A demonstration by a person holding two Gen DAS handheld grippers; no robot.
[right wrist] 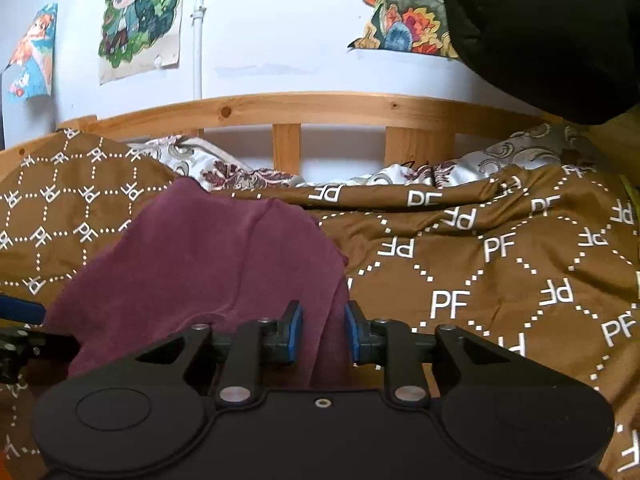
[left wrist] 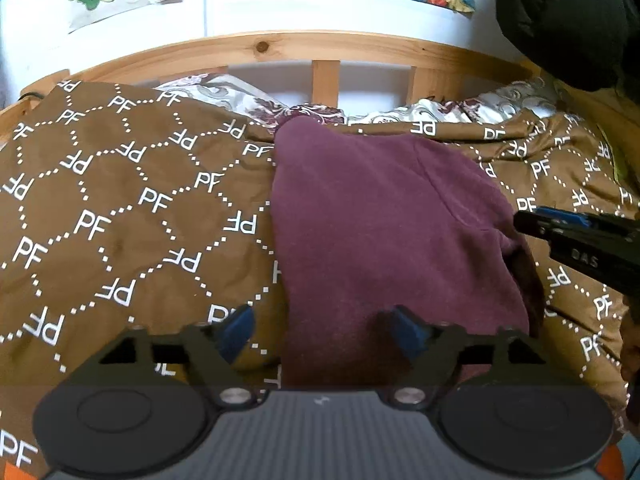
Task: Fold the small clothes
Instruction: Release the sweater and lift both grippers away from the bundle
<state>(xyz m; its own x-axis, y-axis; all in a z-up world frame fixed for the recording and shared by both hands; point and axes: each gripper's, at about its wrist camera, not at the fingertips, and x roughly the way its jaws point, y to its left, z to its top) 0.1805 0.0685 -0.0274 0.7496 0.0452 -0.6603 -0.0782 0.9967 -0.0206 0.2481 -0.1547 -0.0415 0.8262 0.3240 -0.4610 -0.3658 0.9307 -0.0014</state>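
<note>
On the bedspread (left wrist: 120,208), maroon garment (left wrist: 380,216), near edge hidden, left gripper (left wrist: 324,332) released, right gripper (right wrist: 323,336) parted.

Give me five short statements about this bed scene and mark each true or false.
1. The maroon garment lies on a brown PF-patterned cover. True.
2. The left gripper is clamped shut on the garment. False: its jaws stand wide apart, pressing nothing.
3. The bed rail is metal. False: it is wood.
4. Pictures hang on the wall. True.
5. The right gripper has maroon cloth between its pads. True.
</note>
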